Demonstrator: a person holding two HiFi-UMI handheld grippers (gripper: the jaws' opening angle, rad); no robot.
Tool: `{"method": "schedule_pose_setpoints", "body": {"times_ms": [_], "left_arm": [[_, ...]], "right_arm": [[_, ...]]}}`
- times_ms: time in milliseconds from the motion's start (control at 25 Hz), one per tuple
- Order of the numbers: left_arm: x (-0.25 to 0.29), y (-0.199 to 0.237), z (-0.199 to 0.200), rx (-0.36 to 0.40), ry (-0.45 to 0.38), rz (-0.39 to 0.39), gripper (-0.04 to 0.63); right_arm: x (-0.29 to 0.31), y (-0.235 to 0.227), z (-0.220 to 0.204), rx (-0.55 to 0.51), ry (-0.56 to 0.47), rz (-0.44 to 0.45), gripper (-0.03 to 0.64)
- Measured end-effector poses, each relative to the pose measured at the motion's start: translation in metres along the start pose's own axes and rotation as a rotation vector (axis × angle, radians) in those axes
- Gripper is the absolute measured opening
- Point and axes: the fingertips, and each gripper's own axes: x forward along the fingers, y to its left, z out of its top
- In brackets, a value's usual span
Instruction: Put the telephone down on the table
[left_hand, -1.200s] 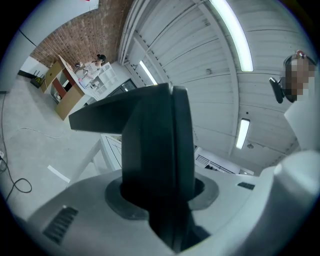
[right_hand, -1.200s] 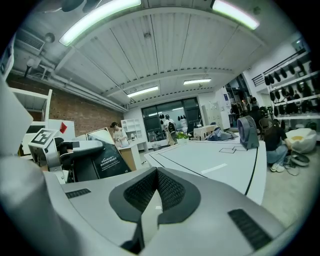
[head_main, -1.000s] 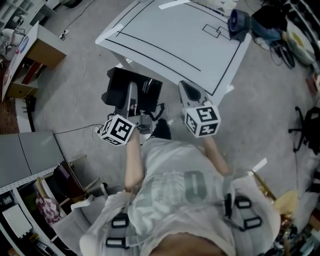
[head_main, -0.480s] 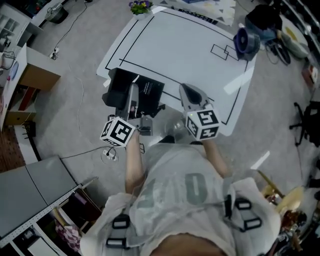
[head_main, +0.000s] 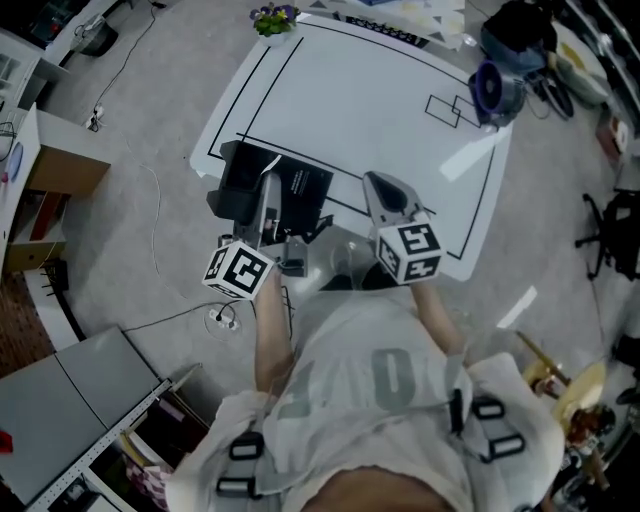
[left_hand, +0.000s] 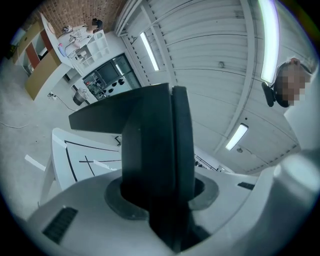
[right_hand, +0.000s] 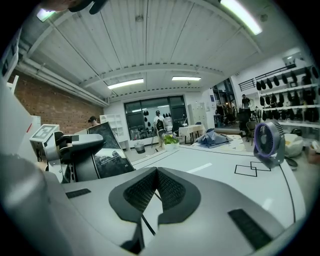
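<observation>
Right, the left gripper (head_main: 267, 192) has its tongs clamped on the telephone (head_main: 300, 185), a flat black slab. From the gripper's own camera the slab stands edge-on, wedged between the two jaws. The telephone sits over the near edge of the white table (head_main: 380, 90), close to the person's left-hand corner and partly out past the edge. From where I stand I can't say whether it touches the tabletop. Seen from the right gripper's side, it stands steeply, with a printed face turned toward the middle of the table. The right gripper (head_main: 386, 190) is just beside it, also over the near edge and further toward the middle. Its ribbed pads (right_hand: 170, 190) are closed tip to tip with nothing between them. Black tape lines (head_main: 300, 60) run a border round the tabletop, and there's a small taped rectangle (head_main: 445, 108) toward the far right corner. A purple fan (head_main: 487, 88) stands at that far right corner, and a little flowerpot (head_main: 272, 17) sits at the far left one. The person's forearms reach in from the near side.
</observation>
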Motion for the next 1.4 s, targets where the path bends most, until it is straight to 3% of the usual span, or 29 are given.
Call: {"method": "schedule_pose_setpoints", "body": {"times_ms": [320, 800, 1200, 1400], "left_arm": [[-0.005, 0.013, 0.008, -0.009, 0.007, 0.016, 0.160], [0.009, -0.007, -0.011, -0.010, 0.031, 0.012, 0.160], [0.052, -0.056, -0.070, 0.019, 0.144, -0.050, 0.160], [0.081, -0.083, -0.101, 0.006, 0.200, -0.117, 0.160]], "right_arm": [[0.013, 0.021, 0.001, -0.018, 0.005, 0.053, 0.008], [0.014, -0.004, 0.001, -0.009, -0.010, 0.053, 0.008], [-0.021, -0.061, -0.002, 0.056, -0.060, -0.001, 0.008], [-0.040, -0.099, -0.002, 0.078, -0.088, -0.053, 0.008]]}}
